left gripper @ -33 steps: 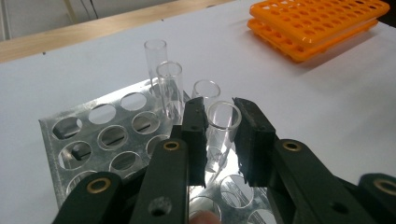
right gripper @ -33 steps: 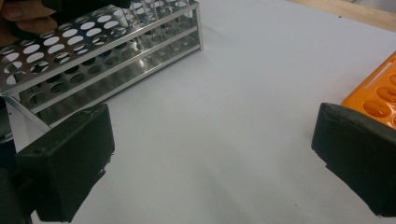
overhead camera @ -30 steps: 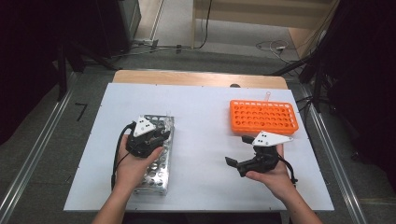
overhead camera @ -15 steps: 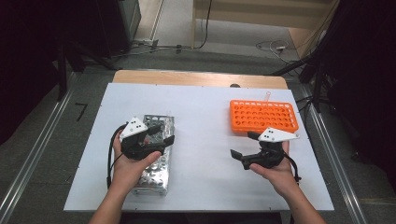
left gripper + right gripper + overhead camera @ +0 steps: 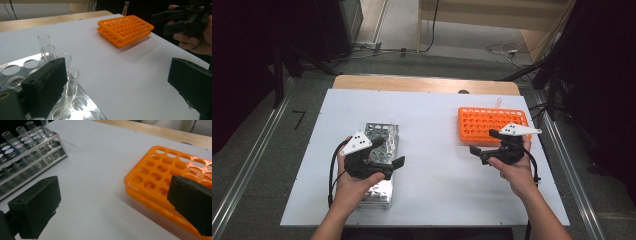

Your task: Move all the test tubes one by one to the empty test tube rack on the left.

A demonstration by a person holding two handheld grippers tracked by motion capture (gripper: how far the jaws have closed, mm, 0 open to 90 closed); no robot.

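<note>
My left gripper [image 5: 388, 152] hovers over the silver metal tube rack [image 5: 381, 134] at the table's left, and its jaws have just been opening. In the left gripper view the left gripper [image 5: 117, 67] stands open. A glass tube [image 5: 72, 78] sits in the rack just inside its left jaw, not pressed. More glass tubes [image 5: 48, 53] stand behind it. My right gripper [image 5: 484, 141] is open at the near edge of the orange tube rack [image 5: 494, 124]. The right gripper [image 5: 115, 182] holds nothing, and the orange rack [image 5: 160, 170] lies under its right jaw. A single tube [image 5: 125, 5] stands at that rack's far side.
The white table sheet [image 5: 437, 165] lies bare between the two racks. A wooden strip [image 5: 422, 84] runs along the far edge. Metal rails [image 5: 247, 165] flank the table, with dark equipment and cables on the floor beyond.
The left gripper's jaws went from shut to wide open over the metal rack. The right hand moved away from me and to the right, up to the orange rack.
</note>
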